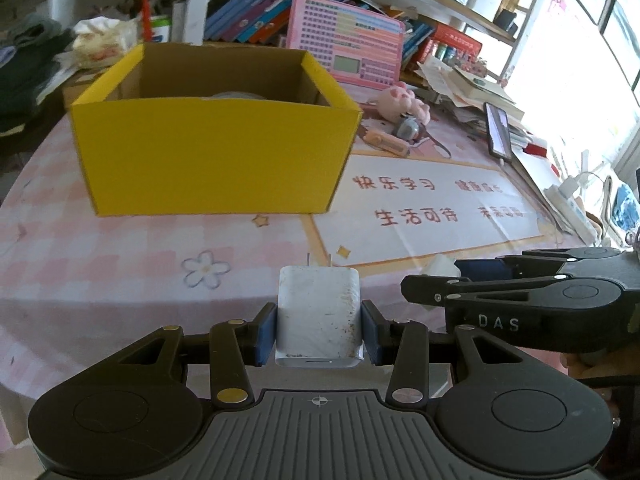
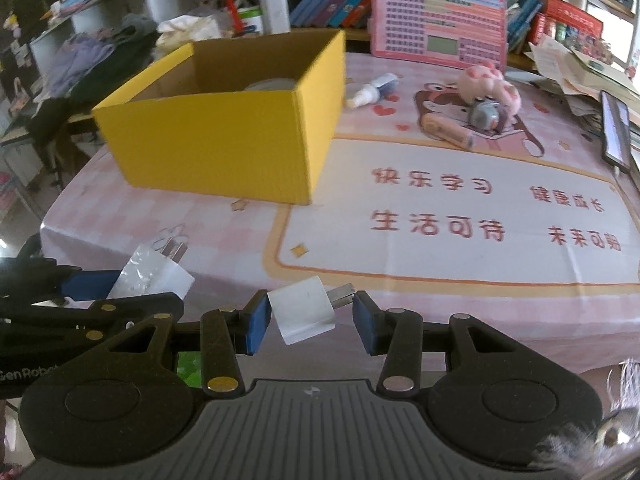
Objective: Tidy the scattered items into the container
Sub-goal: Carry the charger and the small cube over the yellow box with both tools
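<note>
The left gripper point(image 1: 319, 326) was clamped on a white square-bodied plastic charger point(image 1: 319, 314), its blue pads pressed against both sides of the scuffed body and its two metal prongs pointing forward over the pink checked tablecloth point(image 1: 120, 264). In the right wrist view the same charger point(image 2: 150, 274) showed at the lower left, pinched between the left gripper's blue pads. The right gripper point(image 2: 312, 316) held its fingers apart around a smaller white plug adapter point(image 2: 302, 310), which lay tilted with its metal prong aimed to the right; the left blue pad touched the adapter's body, while the right pad stood just beside the prong tip, and whether it touched could not be told. From the left wrist view only a white corner of that adapter point(image 1: 440, 266) peeked above the right gripper's black arms. The open yellow cardboard box point(image 1: 212, 156) sat well ahead on the cloth, with a pale round object point(image 2: 272, 84) partly visible inside it. Beyond the box, to the right, lay a small white spray bottle point(image 2: 372, 90), a pink plush toy point(image 2: 490, 84), a peach-coloured pen-shaped case point(image 2: 446, 130) and a pink toy learning tablet point(image 2: 438, 36) propped against the books.
</note>
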